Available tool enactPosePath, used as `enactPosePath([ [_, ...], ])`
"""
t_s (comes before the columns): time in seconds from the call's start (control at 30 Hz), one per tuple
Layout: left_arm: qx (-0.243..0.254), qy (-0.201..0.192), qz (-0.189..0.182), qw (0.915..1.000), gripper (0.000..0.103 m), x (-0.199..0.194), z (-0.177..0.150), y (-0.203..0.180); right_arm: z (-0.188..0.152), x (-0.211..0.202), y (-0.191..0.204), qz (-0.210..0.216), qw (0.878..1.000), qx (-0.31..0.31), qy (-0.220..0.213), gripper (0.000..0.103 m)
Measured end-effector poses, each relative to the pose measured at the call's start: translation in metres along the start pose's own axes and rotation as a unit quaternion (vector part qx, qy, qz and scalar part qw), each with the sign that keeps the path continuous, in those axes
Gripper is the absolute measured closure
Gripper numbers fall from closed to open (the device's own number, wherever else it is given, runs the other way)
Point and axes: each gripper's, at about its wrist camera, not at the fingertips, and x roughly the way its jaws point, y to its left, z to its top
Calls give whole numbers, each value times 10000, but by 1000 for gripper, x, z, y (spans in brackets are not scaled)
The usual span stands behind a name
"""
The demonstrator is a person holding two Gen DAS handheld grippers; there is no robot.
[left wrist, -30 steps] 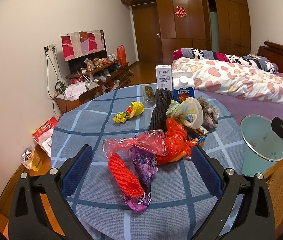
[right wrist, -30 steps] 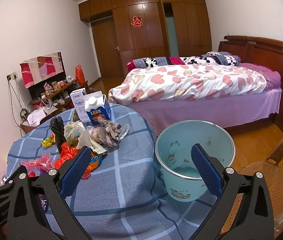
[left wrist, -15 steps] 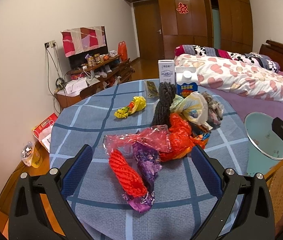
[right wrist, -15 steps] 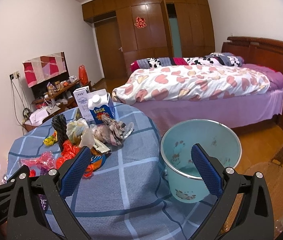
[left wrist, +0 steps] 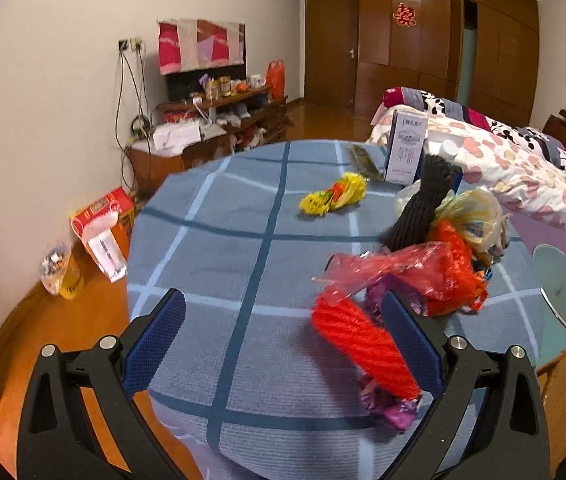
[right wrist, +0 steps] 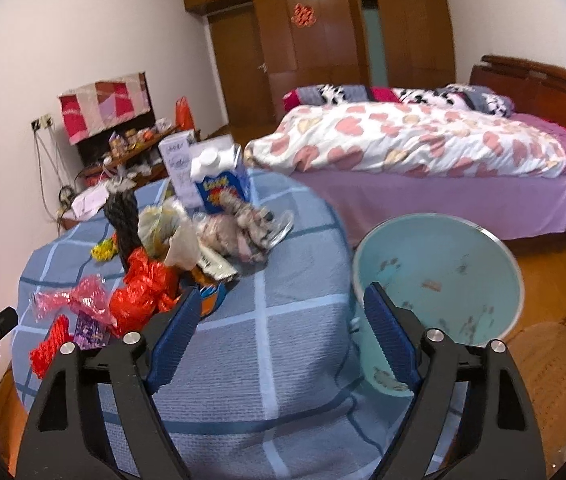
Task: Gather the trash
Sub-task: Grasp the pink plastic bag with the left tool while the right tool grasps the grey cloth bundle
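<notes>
Your round table [left wrist: 219, 248] in its blue checked cloth carries the trash: a heap of red, pink and yellowish bags [right wrist: 151, 280] sits toward the bed side, with the light blue bin [right wrist: 439, 280] just past the table's edge. Your left gripper [left wrist: 283, 334] is spread wide and empty, its right finger just beside the red mesh roll [left wrist: 363, 350]. Your right gripper [right wrist: 279, 326] is spread too, holding nothing, between heap and bin.

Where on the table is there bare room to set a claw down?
The cloth is bare left of the yellow wrapper and red net, out to the table's left edge. Another bare patch lies between the pile and the bin. From the cartons forward to the red net it is crowded.
</notes>
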Motion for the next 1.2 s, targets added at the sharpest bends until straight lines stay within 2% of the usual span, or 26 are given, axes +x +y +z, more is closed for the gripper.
enactPosePath([
  [0.17, 76, 256, -316, 9991, 8, 14, -9, -11, -2, 18, 8, 67, 9997, -123, 176, 21],
  [0.3, 253, 336, -370, 9984, 17, 25, -11, -22, -4, 25, 9, 168, 9993, -159, 302, 24],
  [0.4, 245, 229, -338, 9989, 18, 30, -1, -20, -5, 27, 11, 170, 9992, -191, 300, 24],
  [0.5, 470, 70, -377, 9982, 18, 32, 9, -25, -2, 31, 8, 103, 9992, -205, 319, 24],
  [0.67, 399, 316, -846, 9951, 18, 56, 19, -30, 14, 44, -6, -27, 9997, -48, 240, 24],
  [0.7, 441, 307, -851, 9949, 22, 60, 21, -33, 18, 46, -7, -34, 9997, -46, 221, 25],
  [0.73, 485, 299, -857, 9947, 30, 63, 21, -35, 23, 50, -7, -21, 9998, -44, 204, 26],
  [0.83, 413, 338, -952, 9940, 36, 71, 25, -38, 36, 62, -3, 44, 9997, -146, 179, 28],
  [0.93, 346, 313, -1014, 9938, 47, 76, 30, -38, 44, 83, 1, 42, 9995, -189, 264, 37],
  [1.1, 314, 351, -1103, 9928, 49, 85, 36, -40, 51, 124, 8, 121, 9979, -207, 599, 39],
  [1.13, 304, 353, -1093, 9929, 53, 86, 37, -39, 51, 129, 10, 126, 9976, -215, 642, 41],
  [1.2, 248, 355, -1119, 9928, 62, 89, 38, -37, 51, 142, 11, 238, 9962, -187, 814, 58],
])
